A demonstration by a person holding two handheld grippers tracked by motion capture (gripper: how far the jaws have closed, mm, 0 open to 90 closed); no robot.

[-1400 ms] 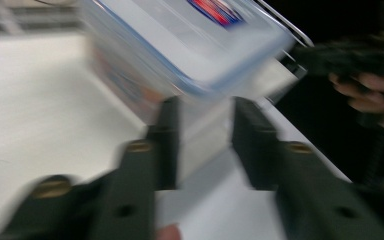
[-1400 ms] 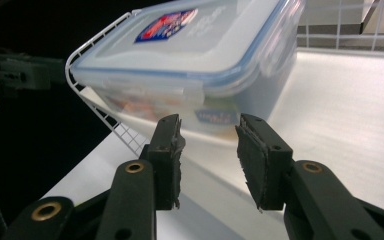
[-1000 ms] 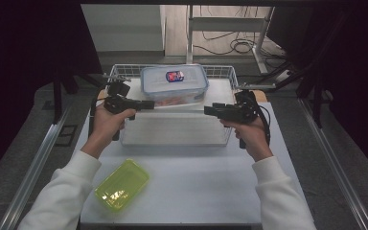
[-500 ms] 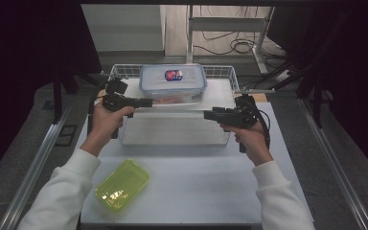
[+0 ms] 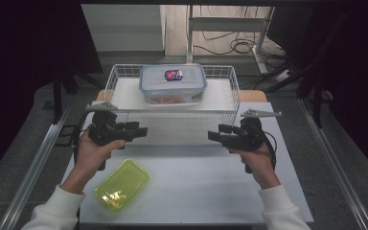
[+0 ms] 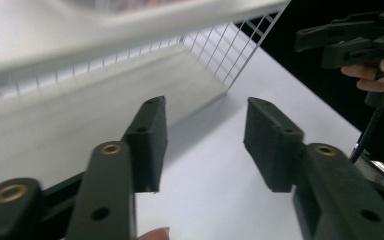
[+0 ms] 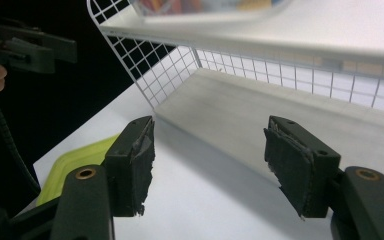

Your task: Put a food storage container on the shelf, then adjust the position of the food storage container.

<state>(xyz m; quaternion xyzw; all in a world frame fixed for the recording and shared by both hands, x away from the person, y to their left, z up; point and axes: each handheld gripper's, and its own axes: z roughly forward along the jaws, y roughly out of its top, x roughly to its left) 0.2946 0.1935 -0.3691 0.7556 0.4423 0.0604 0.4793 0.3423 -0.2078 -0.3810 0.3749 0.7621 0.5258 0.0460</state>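
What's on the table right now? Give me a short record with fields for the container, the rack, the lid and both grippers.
container: clear lidded box holding food, on the rack's top shelf
rack: white wire shelf at the table's far side
lid: yellow-green lid flat on the table, near the person's left forearm
left gripper: jaws open after just opening, nothing between them
right gripper: jaws open after just opening, nothing between them

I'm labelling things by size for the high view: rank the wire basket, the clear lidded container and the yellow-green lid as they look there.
1. Wire basket, clearly the largest.
2. Clear lidded container.
3. Yellow-green lid, close to the container in apparent size; it lies nearer the camera, so their order is unsure.
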